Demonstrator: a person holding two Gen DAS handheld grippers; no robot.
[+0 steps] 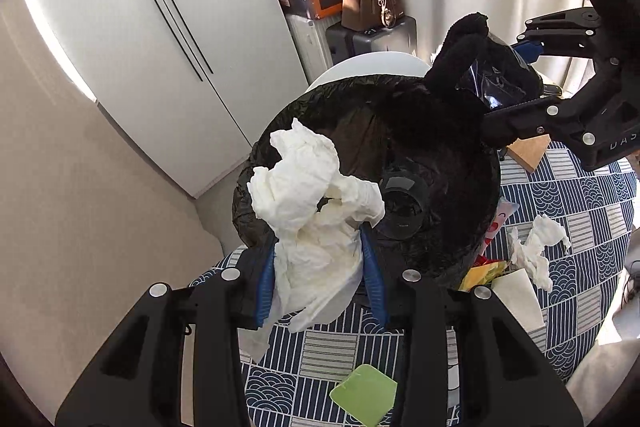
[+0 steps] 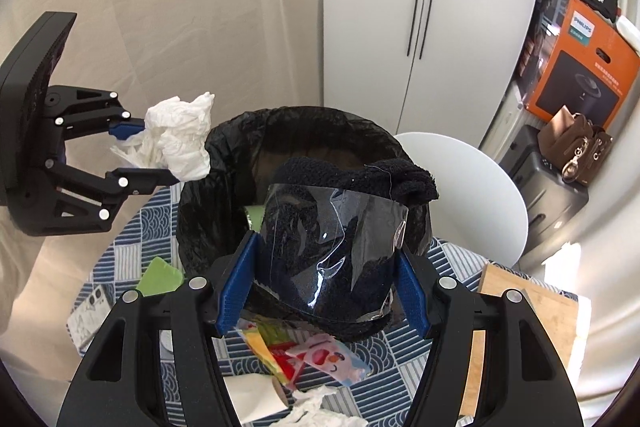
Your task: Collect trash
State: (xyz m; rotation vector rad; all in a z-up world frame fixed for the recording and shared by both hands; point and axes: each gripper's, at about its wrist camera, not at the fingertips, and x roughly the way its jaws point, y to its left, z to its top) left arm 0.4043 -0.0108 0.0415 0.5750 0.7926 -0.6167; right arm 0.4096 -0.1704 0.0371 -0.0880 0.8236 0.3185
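Note:
A bin lined with a black bag (image 1: 460,195) (image 2: 300,121) stands on the table. My left gripper (image 1: 320,239) is shut on a crumpled white tissue (image 1: 308,183), held over the bin's near-left rim. In the right wrist view the left gripper (image 2: 156,153) sits just left of the bin, still holding the tissue (image 2: 180,139). My right gripper (image 2: 326,247) is shut on a clear plastic bag with black fleece inside (image 2: 332,227), in front of the bin's rim. In the left wrist view the right gripper (image 1: 506,81) holds that fleece bag (image 1: 468,67) above the bin's right edge.
On the blue patterned tablecloth (image 1: 580,207) lie another tissue (image 1: 536,251), snack wrappers (image 2: 312,355), a green pad (image 1: 364,395), a phone (image 2: 90,311) and a wooden board (image 2: 532,307). Behind the bin are a white chair (image 2: 472,187) and a white cabinet (image 1: 160,27).

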